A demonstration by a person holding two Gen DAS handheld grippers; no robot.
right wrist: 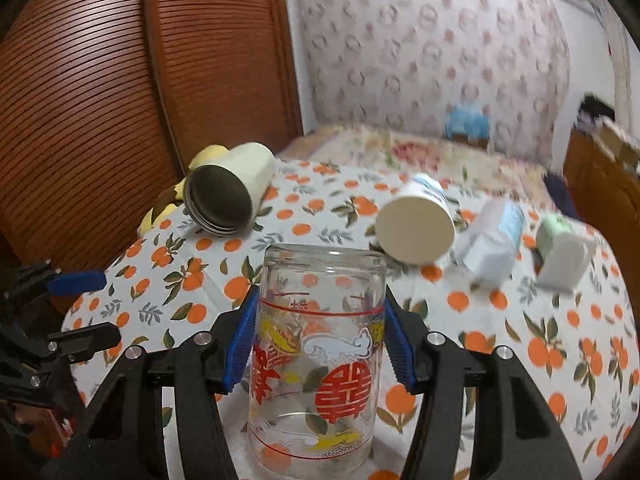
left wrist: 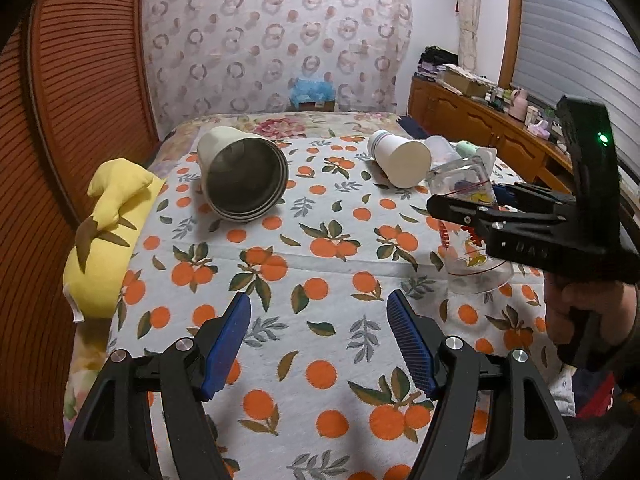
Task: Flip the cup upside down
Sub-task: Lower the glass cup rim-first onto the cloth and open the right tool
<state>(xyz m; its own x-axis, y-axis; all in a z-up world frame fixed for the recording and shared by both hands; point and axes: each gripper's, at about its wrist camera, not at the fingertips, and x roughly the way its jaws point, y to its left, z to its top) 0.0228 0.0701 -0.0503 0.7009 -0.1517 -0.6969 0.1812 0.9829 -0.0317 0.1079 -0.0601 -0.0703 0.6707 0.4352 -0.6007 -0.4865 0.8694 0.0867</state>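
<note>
Bedroom setup, with an orange-print cloth (left wrist: 304,264) spread over a bed, a ribbed wooden wardrobe (left wrist: 80,120) on the left side and a circle-patterned curtain (left wrist: 276,36) at the back.

Stuff lying around: a cream tumbler (left wrist: 240,172) with a dark metal inside is on its side at the far left of the cloth, mouth facing the cameras. A white paper cup (left wrist: 400,158) lies tipped over further right. In the right wrist view there are two more pale things past it, a whitish-blue one (right wrist: 494,240) and a greenish one (right wrist: 562,252), both too blurred to identify. A yellow plush (left wrist: 104,232) sits at the cloth's left edge, partly hidden behind the tumbler in the right view.

The glass cup (right wrist: 320,360) is in the right hand-held gripper (right wrist: 320,344), blue pads pressed on both its sides. It looks like its closed thick end is up and its wide end is down by the cloth, but I can't tell if it's actually touching. Print on it: red double-happiness characters, a white cloud, yellow bits, red rings. Small red marks near the top ring are unreadable.

The left hand-held gripper (left wrist: 318,344) is spread wide with nothing between its pads, hovering over bare cloth near the front. From its camera, the right tool's black body covers most of the glass's middle, and lettering on that body is too dim to read.
</note>
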